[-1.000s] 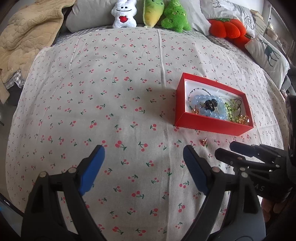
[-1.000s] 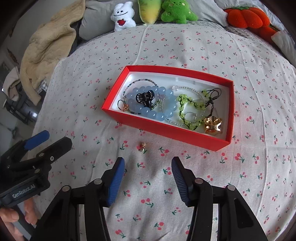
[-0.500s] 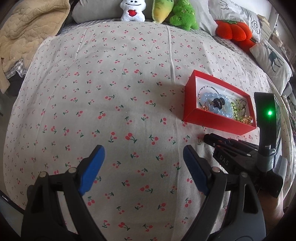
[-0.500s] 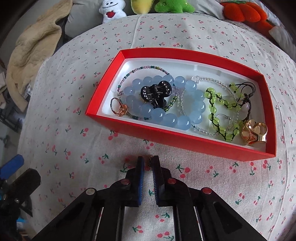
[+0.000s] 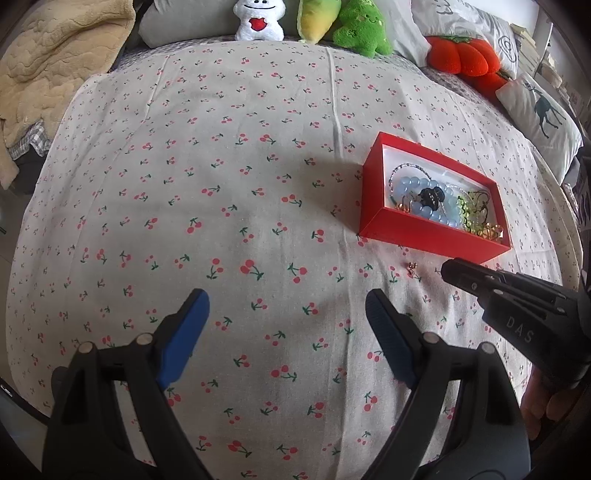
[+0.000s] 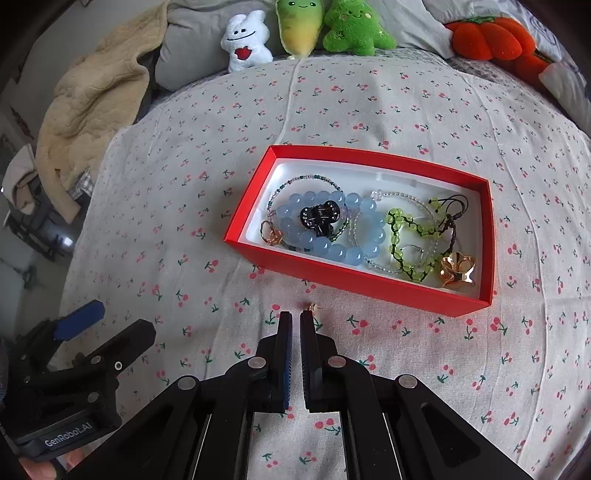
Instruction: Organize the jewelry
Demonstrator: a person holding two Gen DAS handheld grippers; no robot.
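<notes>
A red box (image 6: 354, 282) (image 5: 424, 234) lies on the cherry-print bedspread and holds a blue bead bracelet (image 6: 328, 230), a black hair clip (image 6: 319, 216), a green bead bracelet (image 6: 410, 236), a gold ring (image 6: 271, 234) and a gold charm (image 6: 456, 269). A small gold earring (image 6: 313, 306) (image 5: 412, 266) lies on the cloth just in front of the box. My right gripper (image 6: 295, 317) (image 5: 448, 271) is shut and empty, its tips just short of the earring. My left gripper (image 5: 284, 314) is open and empty, hovering left of the box.
Plush toys (image 5: 260, 20) (image 6: 349, 29) and pillows (image 5: 539, 110) line the far edge of the bed. A beige blanket (image 6: 88, 110) lies at the far left. An orange pumpkin cushion (image 6: 491, 37) sits at the far right.
My right gripper closed from open near the earring, then drew back and up; the earring still lies on the cloth. The left gripper stayed open and shifted a little.
</notes>
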